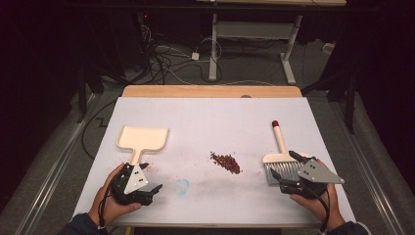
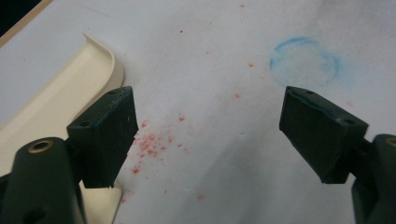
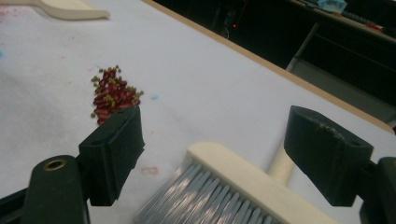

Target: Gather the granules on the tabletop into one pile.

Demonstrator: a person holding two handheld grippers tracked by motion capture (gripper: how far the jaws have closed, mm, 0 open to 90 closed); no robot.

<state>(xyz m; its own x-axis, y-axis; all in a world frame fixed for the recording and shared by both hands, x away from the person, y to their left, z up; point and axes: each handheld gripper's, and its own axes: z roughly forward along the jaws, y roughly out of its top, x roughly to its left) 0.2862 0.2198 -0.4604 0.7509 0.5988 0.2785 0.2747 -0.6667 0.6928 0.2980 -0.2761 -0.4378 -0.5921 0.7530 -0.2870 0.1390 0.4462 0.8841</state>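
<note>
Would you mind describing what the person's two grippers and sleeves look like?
Each gripper, left and right, is a black handheld unit with two blocky dark jaws, a brass-coloured eyelet beside a jaw, a grey three-cornered plate with black dots on top, and a black trailing cable. Dark blue sleeves cover the forearms.

Dimly and unevenly lit from above, with the white paper-covered table [image 1: 210, 117] palest at its middle and the surrounding room nearly black. Soft, short shadows under the black two-jaw left gripper [image 2: 208, 135] and right gripper [image 3: 212, 154]. Grainy throughout; grey bristles of the cream plastic hand brush [image 3: 210, 196] blurred near the lens. No glare.
</note>
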